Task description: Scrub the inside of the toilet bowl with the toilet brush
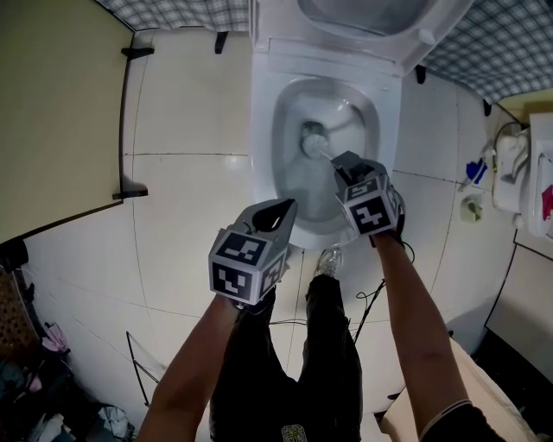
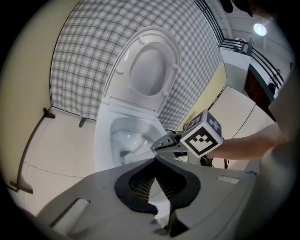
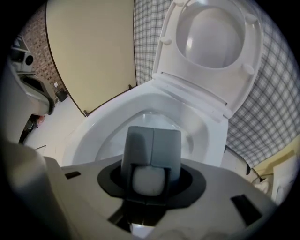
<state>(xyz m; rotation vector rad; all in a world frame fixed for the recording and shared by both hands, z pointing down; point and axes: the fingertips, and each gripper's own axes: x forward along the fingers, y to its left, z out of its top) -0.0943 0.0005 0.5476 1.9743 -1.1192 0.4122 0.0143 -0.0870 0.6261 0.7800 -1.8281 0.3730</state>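
So the right gripper (image 3: 152, 140) is clamped on the top end of the toilet brush (image 1: 316, 142). In the right gripper view you can see the rounded white butt of the handle squeezed between the jaws. That gripper is tipped steeply downward over the near-right rim of the toilet bowl (image 1: 262, 121). The brush's long axis runs from the jaws down and away, toward the upper left in the head view. Its bristle head points into the bowl and sits low inside, toward the back. Can't tell if the bristles actually touch the porcelain. The left gripper (image 1: 278, 211) has its jaws closed on nothing, tips meeting. It hangs just in front of the bowl's near edge, left of the brush and clear of it. The lid (image 1: 367, 17) is flipped up against the checked wall (image 1: 181, 10).
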